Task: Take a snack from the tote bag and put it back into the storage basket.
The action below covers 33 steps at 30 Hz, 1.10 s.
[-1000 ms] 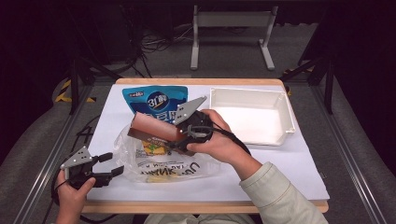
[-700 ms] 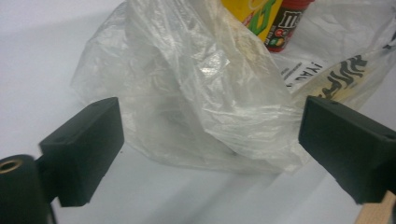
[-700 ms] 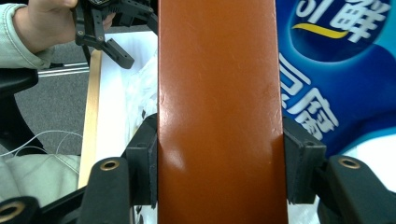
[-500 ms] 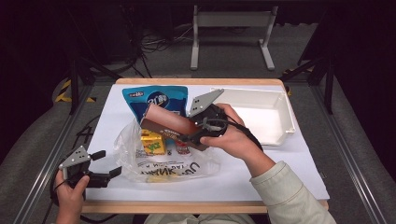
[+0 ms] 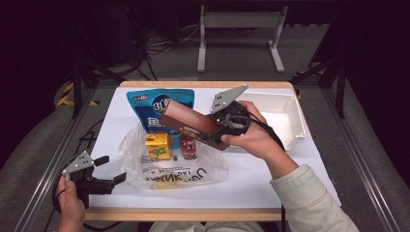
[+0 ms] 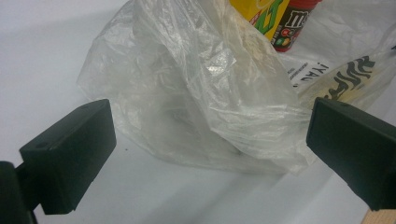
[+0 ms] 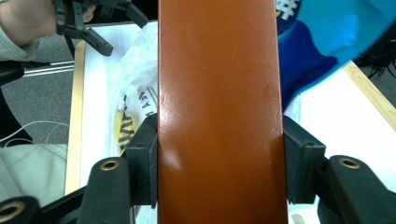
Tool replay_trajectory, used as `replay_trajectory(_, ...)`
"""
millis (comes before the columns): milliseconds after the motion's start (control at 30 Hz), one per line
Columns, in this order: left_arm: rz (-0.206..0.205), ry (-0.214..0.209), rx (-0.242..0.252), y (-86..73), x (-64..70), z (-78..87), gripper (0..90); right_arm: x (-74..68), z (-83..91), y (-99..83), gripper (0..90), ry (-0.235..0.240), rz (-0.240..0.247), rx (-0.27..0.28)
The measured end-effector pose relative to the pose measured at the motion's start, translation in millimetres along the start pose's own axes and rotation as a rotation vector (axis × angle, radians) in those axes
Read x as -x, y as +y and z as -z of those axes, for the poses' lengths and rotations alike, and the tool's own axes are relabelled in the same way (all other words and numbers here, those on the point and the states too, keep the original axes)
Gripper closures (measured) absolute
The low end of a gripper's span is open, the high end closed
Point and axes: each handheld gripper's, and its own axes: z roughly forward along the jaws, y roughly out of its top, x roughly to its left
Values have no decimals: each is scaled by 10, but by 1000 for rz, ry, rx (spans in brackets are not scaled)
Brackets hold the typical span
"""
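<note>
1. The right gripper (image 5: pixel 218 131) is closed on a long brown box (image 5: pixel 193 123); in the right gripper view its two jaws press the box (image 7: pixel 219 112) flat from both sides, with no gap.
2. The right hand (image 5: pixel 251 137) holds this gripper above the table (image 5: pixel 300 159), the forearm coming from the lower right, and the box is tilted, its far end pointing to the upper left over the blue pouch (image 5: pixel 150 104).
3. The box hangs in the air over the clear plastic bag (image 5: pixel 169 166) and, as far as I can tell, does not touch it.
4. The left gripper (image 5: pixel 107 170) is wide open and holds nothing; in the left gripper view its jaws stand far apart with the crumpled side of the bag (image 6: pixel 201 88) between and beyond them.
5. The left hand (image 5: pixel 71 200) keeps it low at the near left corner of the table, pointing right to the bag, just beside it.
6. On or in the bag, which is hard to decide, stand a yellow carton (image 5: pixel 158 146) and a dark red cup (image 5: pixel 188 146), close together.
7. A white tray (image 5: pixel 285 113) stands at the far right of the table, behind the right hand.
</note>
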Motion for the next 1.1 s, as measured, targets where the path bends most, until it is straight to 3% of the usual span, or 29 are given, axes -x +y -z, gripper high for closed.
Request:
replay_trajectory(167, -21, -13, -7, 1, 4, -4, 20, 64, 79, -37, 423, -16, -10, 4)
replay_trajectory(600, -20, -5, -15, -1, 11, -14, 20, 228, 326, -118, 423, -66, -39, -2)
replay_trajectory(1100, -31, 3, -20, 2, 18, -17, 21, 422, 448, -229, 422, -77, -50, -18)
